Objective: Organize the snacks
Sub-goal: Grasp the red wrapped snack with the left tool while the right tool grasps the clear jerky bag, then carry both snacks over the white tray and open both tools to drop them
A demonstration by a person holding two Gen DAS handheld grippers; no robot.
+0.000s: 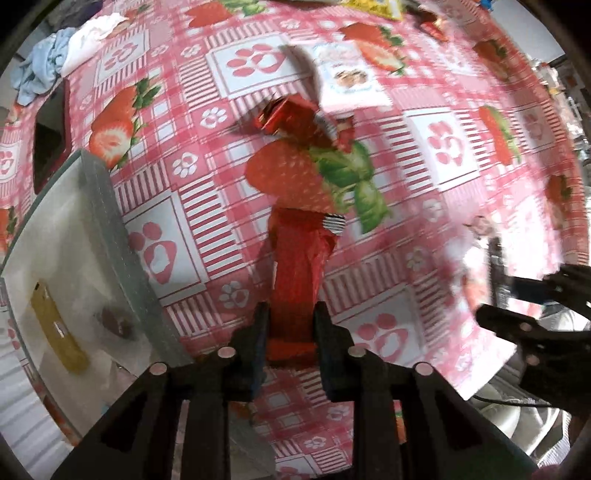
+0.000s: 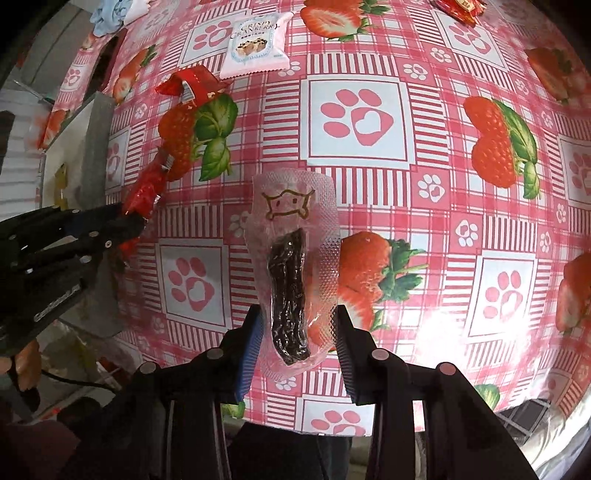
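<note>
My left gripper (image 1: 290, 325) is shut on a long red snack packet (image 1: 299, 266) and holds it over the tablecloth; it shows at the left of the right wrist view (image 2: 146, 192). A second red packet (image 1: 291, 114) lies further out. My right gripper (image 2: 299, 328) is shut on a clear pouch with a dark snack stick (image 2: 291, 280). A white bin (image 1: 74, 236) at the left holds a yellow packet (image 1: 55, 328) and a brown snack (image 1: 116, 321). A pink Crispy Cranberry packet (image 2: 255, 44) lies at the far side.
The table carries a pink strawberry and paw print cloth (image 2: 369, 122). Crumpled blue and white cloths (image 1: 55, 62) lie at the far left. More red packets (image 2: 461, 7) sit at the far edge. The table's near edge (image 2: 406, 428) runs below my right gripper.
</note>
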